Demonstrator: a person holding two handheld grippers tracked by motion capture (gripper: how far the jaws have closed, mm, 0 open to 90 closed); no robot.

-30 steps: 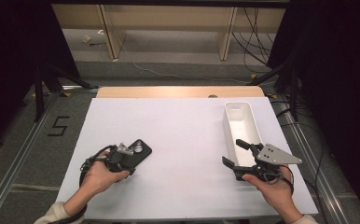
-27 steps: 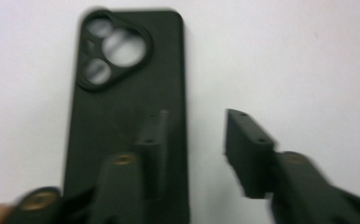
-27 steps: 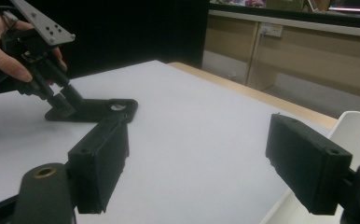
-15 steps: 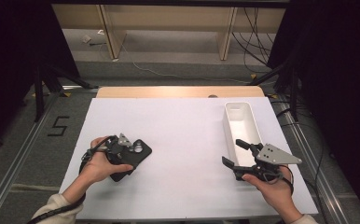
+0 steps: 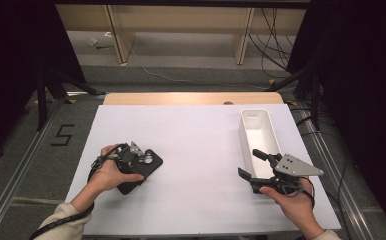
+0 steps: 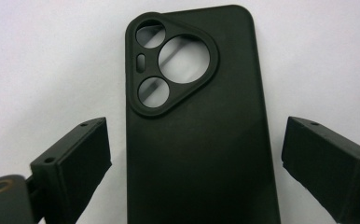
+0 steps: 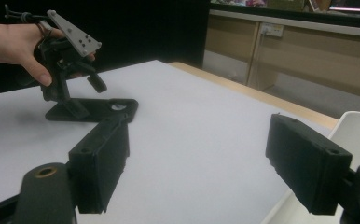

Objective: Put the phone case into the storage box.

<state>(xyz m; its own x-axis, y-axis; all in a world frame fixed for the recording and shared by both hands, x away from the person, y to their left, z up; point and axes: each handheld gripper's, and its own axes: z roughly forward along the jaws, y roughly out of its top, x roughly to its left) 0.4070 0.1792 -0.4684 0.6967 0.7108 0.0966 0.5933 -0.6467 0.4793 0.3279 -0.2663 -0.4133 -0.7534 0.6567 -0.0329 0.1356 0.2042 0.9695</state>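
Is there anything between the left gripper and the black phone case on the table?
Nothing visible. The left gripper is open, one jaw on each side of the black phone case, which lies flat on the white table with bare surface around it.

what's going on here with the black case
A person holds a tool in each hand at a white table. The left tool is poised over a black phone case lying flat on the table, its jaws open on either side of the case and not yet gripping it. The right tool sits open and empty beside the near end of a white bin, which looks empty.
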